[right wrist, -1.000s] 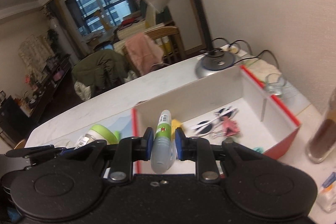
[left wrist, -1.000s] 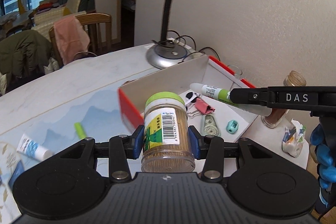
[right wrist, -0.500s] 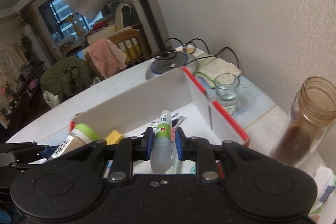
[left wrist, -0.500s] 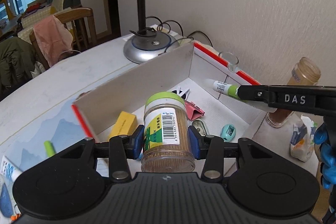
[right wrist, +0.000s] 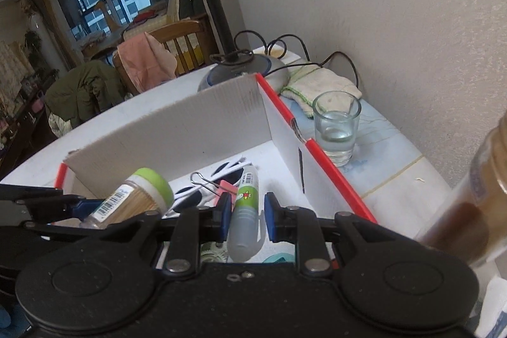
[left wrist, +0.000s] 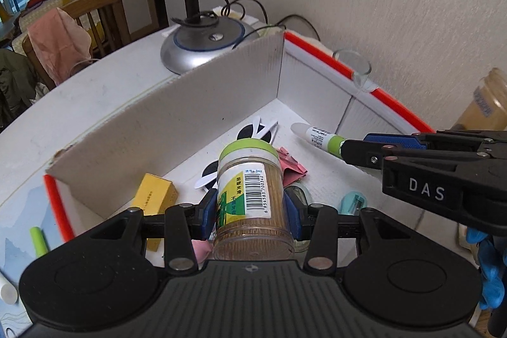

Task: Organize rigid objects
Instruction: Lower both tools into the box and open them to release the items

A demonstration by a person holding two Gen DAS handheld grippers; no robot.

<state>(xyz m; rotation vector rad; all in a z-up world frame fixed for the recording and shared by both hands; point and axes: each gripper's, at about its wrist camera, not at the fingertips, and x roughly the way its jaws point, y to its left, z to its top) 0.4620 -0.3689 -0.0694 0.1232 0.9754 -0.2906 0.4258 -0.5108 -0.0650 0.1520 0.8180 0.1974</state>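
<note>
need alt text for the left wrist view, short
The left tool grips a clear toothpick jar with a green lid above a white, red-edged cardboard box. From the right, the right tool holds a white and green glue pen over the box, which contains sunglasses, a yellow block and clips.

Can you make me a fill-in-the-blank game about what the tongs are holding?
1. The left tongs hold a jar with a ____ lid.
2. The right tongs hold a ____.
3. Both are held over the ____.
4. The glass stands ____ the box.

Missing words: green; glue stick; box; outside
</note>
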